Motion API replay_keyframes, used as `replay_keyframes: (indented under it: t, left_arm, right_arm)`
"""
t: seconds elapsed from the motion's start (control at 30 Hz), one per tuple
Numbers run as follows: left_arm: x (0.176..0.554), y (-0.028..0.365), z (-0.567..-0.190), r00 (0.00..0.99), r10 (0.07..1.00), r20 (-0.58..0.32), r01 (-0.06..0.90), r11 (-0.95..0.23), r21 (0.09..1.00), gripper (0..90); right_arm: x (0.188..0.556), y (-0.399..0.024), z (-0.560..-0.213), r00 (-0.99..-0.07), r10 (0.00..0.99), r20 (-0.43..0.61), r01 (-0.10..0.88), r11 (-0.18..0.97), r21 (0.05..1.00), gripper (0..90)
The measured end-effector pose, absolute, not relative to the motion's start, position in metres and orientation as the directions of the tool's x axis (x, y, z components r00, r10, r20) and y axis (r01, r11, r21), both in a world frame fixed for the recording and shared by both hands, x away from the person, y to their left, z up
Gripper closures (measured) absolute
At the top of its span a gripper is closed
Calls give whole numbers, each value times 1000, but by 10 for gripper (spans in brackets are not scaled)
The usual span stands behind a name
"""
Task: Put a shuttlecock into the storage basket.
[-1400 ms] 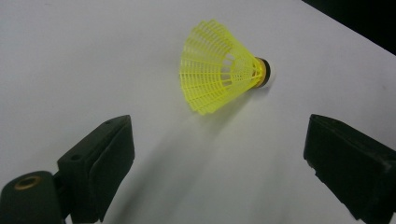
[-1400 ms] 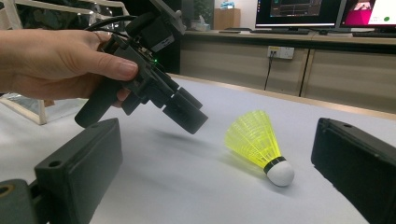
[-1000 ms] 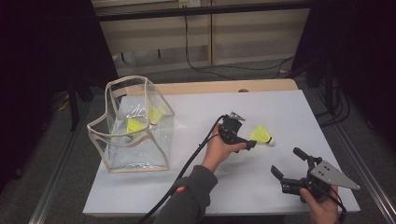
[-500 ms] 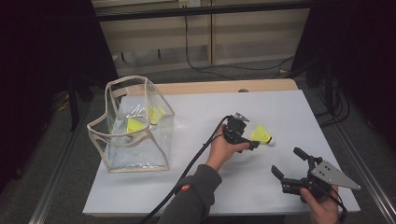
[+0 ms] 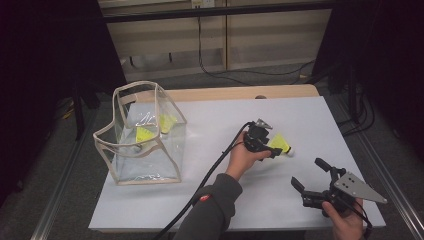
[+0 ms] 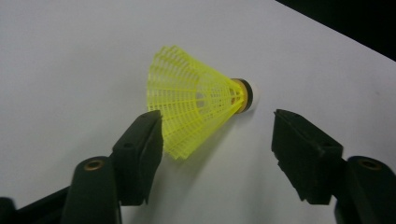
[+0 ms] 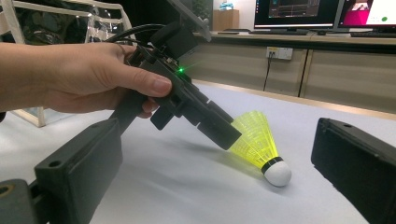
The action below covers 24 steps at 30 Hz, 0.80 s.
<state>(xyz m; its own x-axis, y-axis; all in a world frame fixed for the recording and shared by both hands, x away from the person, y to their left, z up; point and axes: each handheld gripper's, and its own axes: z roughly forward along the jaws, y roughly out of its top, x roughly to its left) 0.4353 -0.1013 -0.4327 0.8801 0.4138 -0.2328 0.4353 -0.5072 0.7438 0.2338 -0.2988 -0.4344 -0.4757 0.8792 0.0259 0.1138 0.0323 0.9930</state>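
High view: left gripper [image 5: 272,148] down at mid-table, jaws straddling a yellow shuttlecock [image 5: 281,143] lying on its side on the white table [image 5: 210,150], cork end pointing away toward the right edge. Left gripper view: jaws just been closing, gap narrower but not yet pinching; one jaw touching or nearly touching the skirt rim, other well off beside the cork, shuttlecock [image 6: 201,102] between them w/ nothing pressed. Right gripper [image 5: 312,182] parked near the front-right corner, jaws wide apart, empty, pointed toward the action. Clear bag [image 5: 145,145] w/ beige trim standing upright at table's left, well apart, two more yellow shuttlecocks [image 5: 150,131] seen inside thru the plastic. Step in hand, by the look of it: the pick-up of the last loose one, approx. mid-grasp. Next move likely calls for finishing the squeeze gently on the mesh skirt, soft & easily crushed, then a lift & carry left over the bag's open top. Risk: skirt slipping out sideways if only the rim gets caught.
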Motion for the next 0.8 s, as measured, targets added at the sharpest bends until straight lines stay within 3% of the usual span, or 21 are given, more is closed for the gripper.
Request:
replay_keyframes:
  t: [0.3,0.5,0.7,0.8]
  left_arm:
    - [434,-105,-436,896,365,-254,420,-507,753,544]
    - [431,-107,-436,897,349,-272,424,-502,754,735]
    - [426,-105,-436,877,368,-308,467,-507,724,818]
    - [424,-105,-437,875,372,-310,470,-498,729,791]
  right_arm:
    - [234,-299,-435,-475,880,28,117,31,993,19]
    - [234,-299,-435,-474,880,29,117,30,993,19]
    - [234,-300,-435,-471,882,25,116,33,993,19]
    - [234,-299,-435,-473,881,24,114,34,993,19]
